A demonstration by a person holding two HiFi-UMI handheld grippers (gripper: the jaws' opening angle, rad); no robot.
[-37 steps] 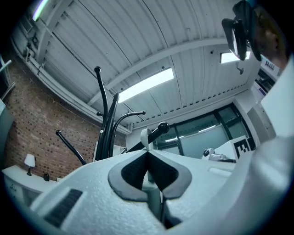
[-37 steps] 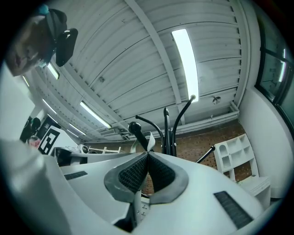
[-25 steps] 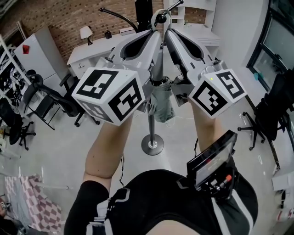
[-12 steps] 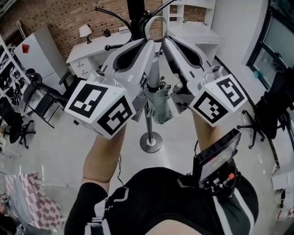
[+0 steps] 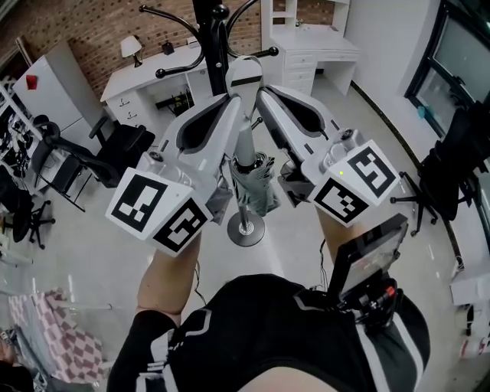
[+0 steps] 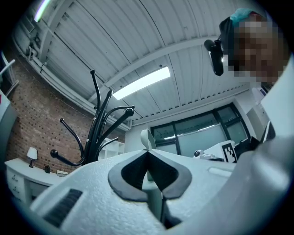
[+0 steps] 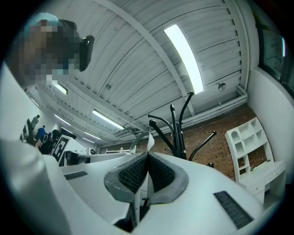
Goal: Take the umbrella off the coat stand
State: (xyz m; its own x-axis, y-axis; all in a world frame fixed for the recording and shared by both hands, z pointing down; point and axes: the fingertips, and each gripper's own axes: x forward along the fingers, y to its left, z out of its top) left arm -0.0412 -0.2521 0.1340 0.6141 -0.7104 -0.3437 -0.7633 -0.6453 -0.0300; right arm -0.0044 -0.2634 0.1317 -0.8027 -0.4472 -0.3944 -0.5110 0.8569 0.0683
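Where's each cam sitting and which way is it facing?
Head view: on the person's head, facing steeply down; forearms, torso, left gripper, right gripper show.
Left gripper view: on left gripper, facing up along shut jaws toward ceiling; own jaws show.
Right gripper view: same on right gripper.
Shared: all three see the umbrella and coat stand.

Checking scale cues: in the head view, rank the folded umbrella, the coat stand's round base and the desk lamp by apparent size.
1. folded umbrella: largest, but also nearest the camera.
2. coat stand's round base: clearly smaller.
3. desk lamp: smallest, though it stands far off.
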